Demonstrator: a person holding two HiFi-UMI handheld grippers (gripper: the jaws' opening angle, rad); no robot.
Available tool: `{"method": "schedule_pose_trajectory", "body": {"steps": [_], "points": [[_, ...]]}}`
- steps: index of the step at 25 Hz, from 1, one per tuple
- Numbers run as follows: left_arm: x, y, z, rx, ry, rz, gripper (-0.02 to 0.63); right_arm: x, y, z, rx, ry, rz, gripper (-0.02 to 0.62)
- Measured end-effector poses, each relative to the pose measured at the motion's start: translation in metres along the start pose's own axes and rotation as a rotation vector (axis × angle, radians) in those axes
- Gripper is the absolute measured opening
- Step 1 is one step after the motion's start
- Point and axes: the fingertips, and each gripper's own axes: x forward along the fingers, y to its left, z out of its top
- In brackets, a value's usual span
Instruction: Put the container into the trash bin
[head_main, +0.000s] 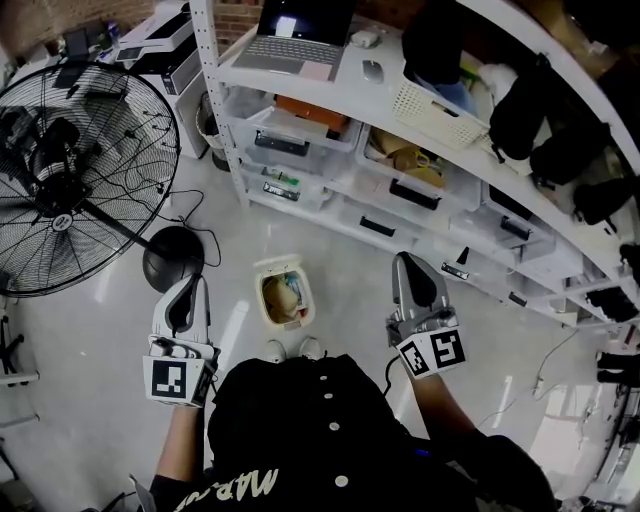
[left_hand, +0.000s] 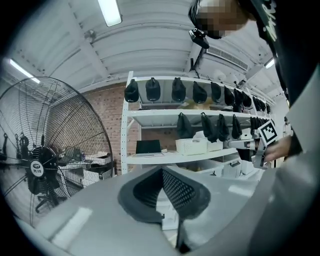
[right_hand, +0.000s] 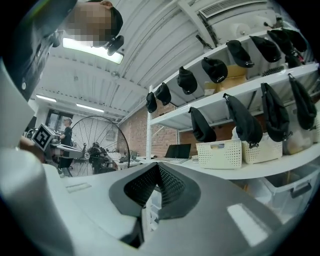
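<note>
A small cream trash bin (head_main: 262, 303) stands on the pale floor just ahead of the person's shoes (head_main: 296, 349). Crumpled tan and bluish items lie inside it; I cannot tell a container apart among them. My left gripper (head_main: 190, 284) is held to the left of the bin and my right gripper (head_main: 404, 259) to its right, both well above the floor. In the left gripper view the left gripper (left_hand: 161, 171) has its jaws closed together with nothing between them. The right gripper (right_hand: 158, 166) looks the same in its own view.
A big black floor fan (head_main: 70, 180) stands at the left, its round base (head_main: 173, 256) near the left gripper. A white shelf rack (head_main: 420, 160) runs across the back with a laptop (head_main: 290, 40), a white basket (head_main: 436, 112) and clear storage boxes (head_main: 300, 135).
</note>
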Motion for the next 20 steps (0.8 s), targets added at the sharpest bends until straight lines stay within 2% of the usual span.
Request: {"method": "schedule_pose_trajectory", "body": {"steps": [20], "points": [[-0.001, -0.003, 0.0, -0.007, -0.009, -0.002, 0.003, 0.005, 0.019, 0.005, -0.047, -0.002, 0.032, 0.023]]}}
